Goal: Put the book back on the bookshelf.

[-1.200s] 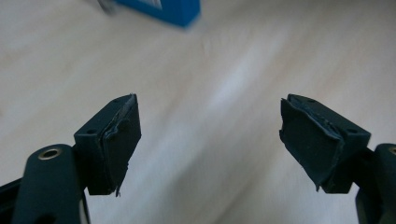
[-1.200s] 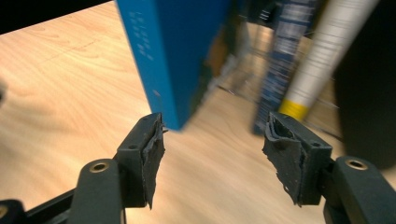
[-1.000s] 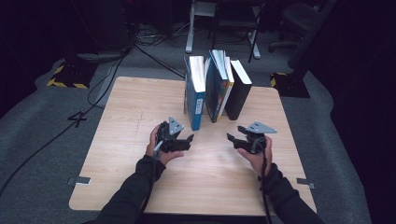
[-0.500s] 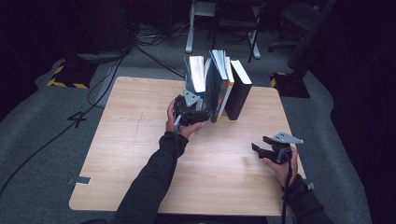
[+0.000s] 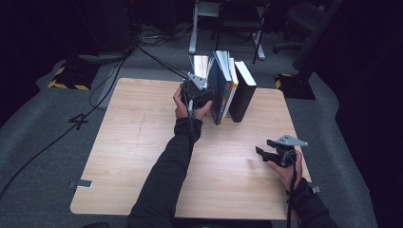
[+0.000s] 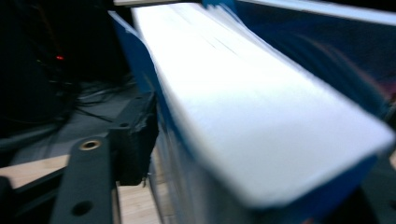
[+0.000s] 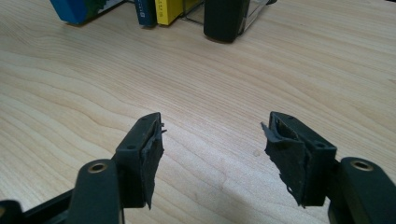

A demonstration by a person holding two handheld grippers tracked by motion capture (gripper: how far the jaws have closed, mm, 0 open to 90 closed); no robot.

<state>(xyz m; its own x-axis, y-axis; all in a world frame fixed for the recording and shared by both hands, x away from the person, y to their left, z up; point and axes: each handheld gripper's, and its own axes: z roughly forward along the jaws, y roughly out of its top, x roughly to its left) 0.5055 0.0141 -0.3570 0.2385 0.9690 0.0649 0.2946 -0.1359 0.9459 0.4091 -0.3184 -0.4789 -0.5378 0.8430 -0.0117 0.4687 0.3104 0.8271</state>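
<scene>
Blue book [image 6: 261, 107], white page edges

Pale wood-grain table [image 5: 142, 142], blue-covered white-paged book [image 6: 261, 102], black thick book [image 5: 242, 90], yellow book spine [image 7: 170, 11], black padded jaws.

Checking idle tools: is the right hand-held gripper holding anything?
No, the right hand-held gripper stands open with only bare wooden table between its jaws.

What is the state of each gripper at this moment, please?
Left gripper: at the blue book, one jaw beside its cover; whether it is gripping cannot be told.
Right gripper: open, holding nothing, above the table.
</scene>
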